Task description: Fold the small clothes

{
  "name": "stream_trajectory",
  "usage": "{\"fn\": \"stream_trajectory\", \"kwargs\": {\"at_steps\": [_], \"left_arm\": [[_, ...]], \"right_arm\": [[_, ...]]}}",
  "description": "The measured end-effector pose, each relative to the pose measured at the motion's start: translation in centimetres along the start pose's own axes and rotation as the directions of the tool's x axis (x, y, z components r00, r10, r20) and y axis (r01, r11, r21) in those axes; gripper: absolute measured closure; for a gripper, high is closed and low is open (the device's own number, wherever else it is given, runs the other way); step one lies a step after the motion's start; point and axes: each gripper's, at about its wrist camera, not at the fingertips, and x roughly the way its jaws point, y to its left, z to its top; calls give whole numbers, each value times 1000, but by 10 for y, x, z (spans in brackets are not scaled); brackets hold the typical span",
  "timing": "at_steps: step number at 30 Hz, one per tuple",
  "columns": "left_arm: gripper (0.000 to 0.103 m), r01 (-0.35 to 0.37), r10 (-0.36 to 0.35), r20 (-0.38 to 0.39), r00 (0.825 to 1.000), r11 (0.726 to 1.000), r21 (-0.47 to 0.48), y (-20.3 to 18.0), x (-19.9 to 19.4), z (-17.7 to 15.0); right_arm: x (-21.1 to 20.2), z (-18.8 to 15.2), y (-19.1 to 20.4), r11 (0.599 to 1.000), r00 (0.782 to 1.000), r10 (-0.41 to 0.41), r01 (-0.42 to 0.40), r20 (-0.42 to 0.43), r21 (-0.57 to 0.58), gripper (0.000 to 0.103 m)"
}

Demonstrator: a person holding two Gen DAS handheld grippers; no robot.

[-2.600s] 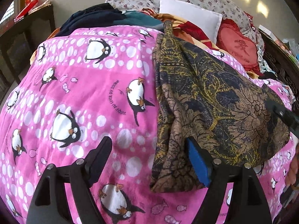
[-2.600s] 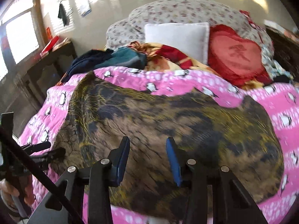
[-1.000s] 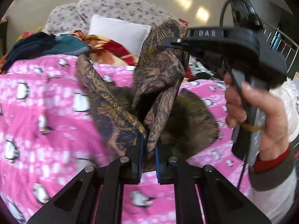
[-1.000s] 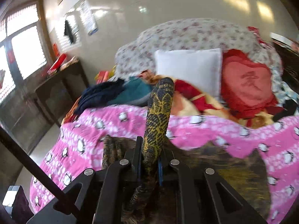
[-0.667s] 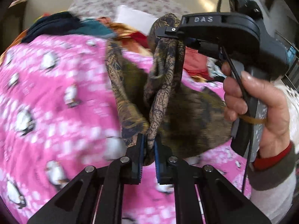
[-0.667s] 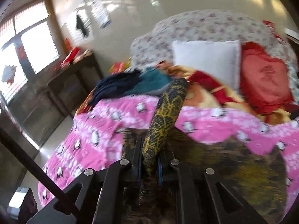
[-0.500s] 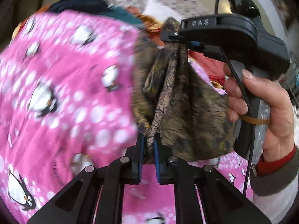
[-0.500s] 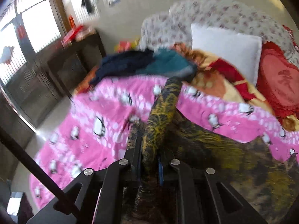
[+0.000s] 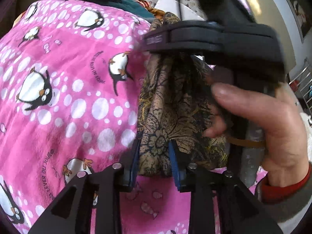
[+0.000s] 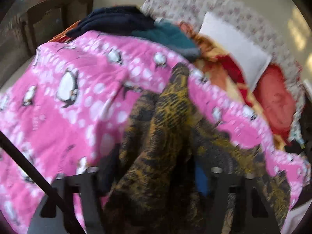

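Tools both just spread around patterned cloth (image 9: 171,105); only left view shows right hand (image 9: 273,124)

- A pink penguin-print blanket (image 10: 81,105) covers the bed.
- A dark navy and teal pile of clothes (image 10: 140,27) lies at its far edge.
- A white pillow (image 10: 232,44) leans against floral cushions (image 10: 224,5), beside a red cushion (image 10: 276,99).
- A dark wooden cabinet (image 10: 48,17) stands left of the bed.
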Motion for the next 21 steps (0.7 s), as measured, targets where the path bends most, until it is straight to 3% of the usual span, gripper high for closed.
{"fn": "stream_trajectory", "kwargs": {"at_steps": [1,2,4,7,10,13,16,18,21], "left_arm": [[76,8,-8,4,1000,1000,23,-10,-3,1],[82,22,-22,8,1000,999,41,-20,-8,1],[88,62,-64,22,998,994,93,-44,-19,2],[88,134,-145,41,988,969,206,-104,-33,4],[88,213,-220,-7,975,931,296,-166,-24,1],[88,253,-251,-55,966,890,379,-229,4,-11],[88,290,-251,-145,957,857,425,-266,36,-26],[88,291,-234,-180,956,849,441,-272,47,-35],[88,244,-191,-159,969,846,473,-270,44,-42]], "right_arm": [[-4,-1,-4,1000,1000,12,-12,12,7,70],[-11,-2,-14,998,999,49,-50,25,33,82],[-33,-6,-51,978,983,171,-178,68,113,84],[-67,-17,-103,953,964,221,-246,149,179,85],[-103,-37,-166,927,950,223,-276,220,253,86],[-122,-64,-226,918,957,163,-236,239,318,87],[-123,-96,-278,910,972,91,-169,215,379,88],[-113,-120,-308,896,983,29,-106,181,432,88],[-83,-152,-344,855,994,-25,-34,107,517,88]]}}
